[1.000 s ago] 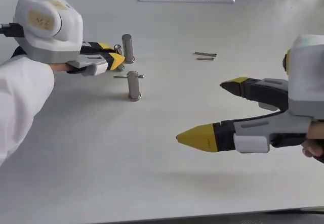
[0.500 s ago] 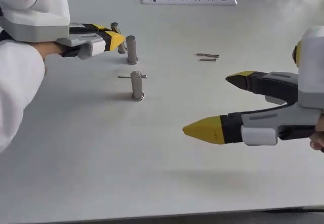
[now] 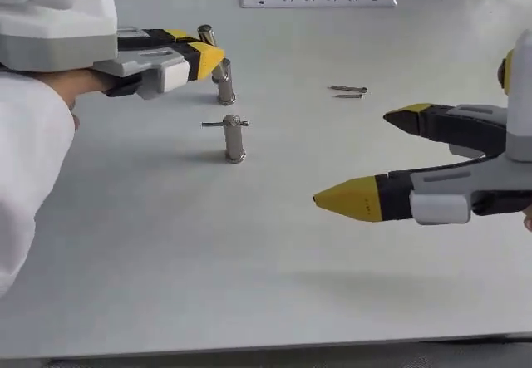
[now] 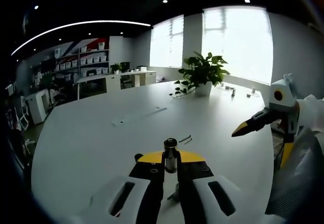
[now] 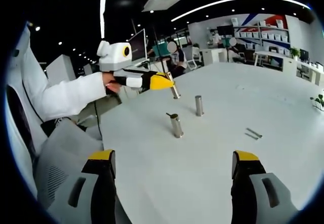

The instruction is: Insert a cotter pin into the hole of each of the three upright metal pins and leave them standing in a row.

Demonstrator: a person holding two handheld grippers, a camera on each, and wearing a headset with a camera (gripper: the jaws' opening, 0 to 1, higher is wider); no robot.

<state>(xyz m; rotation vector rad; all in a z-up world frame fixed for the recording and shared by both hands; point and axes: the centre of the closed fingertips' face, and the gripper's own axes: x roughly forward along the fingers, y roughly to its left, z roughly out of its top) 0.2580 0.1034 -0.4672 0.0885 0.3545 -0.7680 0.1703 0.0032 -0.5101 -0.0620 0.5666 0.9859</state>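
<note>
A white desk (image 3: 249, 260) is seen from above and in front. Nearest, by the right edge, the right gripper (image 3: 353, 159) hovers over the desk, its yellow-tipped jaws wide apart and holding nothing.

Beyond it, toward the middle of the desk, a fitted metal pin (image 3: 235, 144) stands upright. A cotter pin (image 3: 212, 124) already passes through the hole near its top and sticks out sideways. Just behind it stands a bare metal pin (image 3: 225, 85), also upright.

Beside that, on the left, the left gripper (image 3: 208, 51) is clamped across the shaft of a third metal pin (image 4: 170, 155), whose head rises above the jaw tips. Whether its foot touches the desk cannot be told.

Farther to the right, two loose cotter pins (image 3: 349, 91) lie flat side by side, well apart from the standing pins. A white power strip (image 3: 318, 0) lies along the far edge.

The metal pins look solid, stiff and smooth, and their narrow feet would likely tip at a sideways nudge. They are best gripped on the shaft below the hole. The cotter pins look thin, light and likely to skid on the desk. They are best pinched at one end so the other end stays free to enter the hole. They are too small to tell which end is the head.
</note>
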